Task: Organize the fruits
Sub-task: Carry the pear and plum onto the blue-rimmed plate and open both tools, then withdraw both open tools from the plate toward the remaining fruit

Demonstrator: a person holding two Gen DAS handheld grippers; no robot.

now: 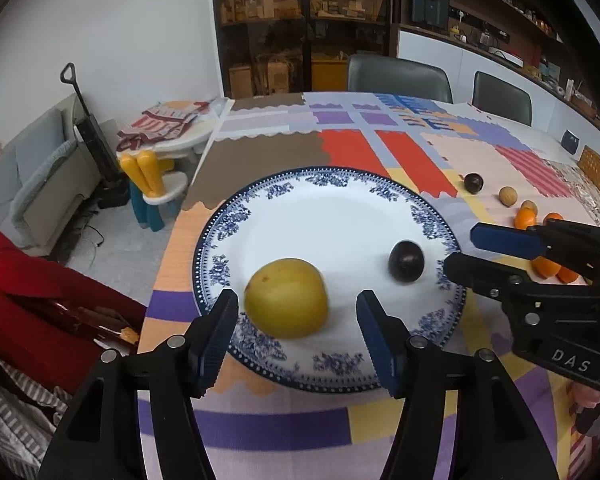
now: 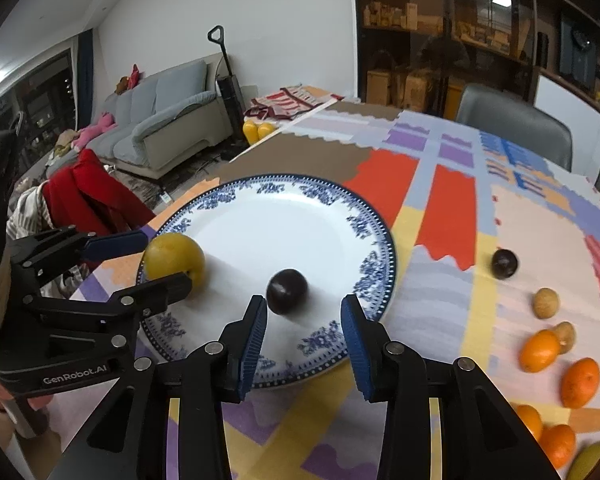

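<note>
A white plate with a blue rim (image 1: 332, 176) (image 2: 284, 184) lies on the patchwork tablecloth. On it rest a yellow plum (image 1: 287, 298) (image 2: 175, 258) and a dark plum (image 1: 406, 261) (image 2: 287, 291). My left gripper (image 1: 296, 312) (image 2: 156, 258) is open, its fingers to either side of the yellow plum, not closed on it. My right gripper (image 2: 303, 320) (image 1: 460, 248) is open and empty, just in front of the dark plum.
On the cloth right of the plate lie another dark plum (image 2: 504, 264) (image 1: 473, 183), two small brown fruits (image 2: 545, 302) (image 2: 565, 336), several oranges (image 2: 539, 350) and a green fruit (image 2: 590, 462). A woven basket (image 1: 596, 168) stands far right. Chairs stand beyond the table.
</note>
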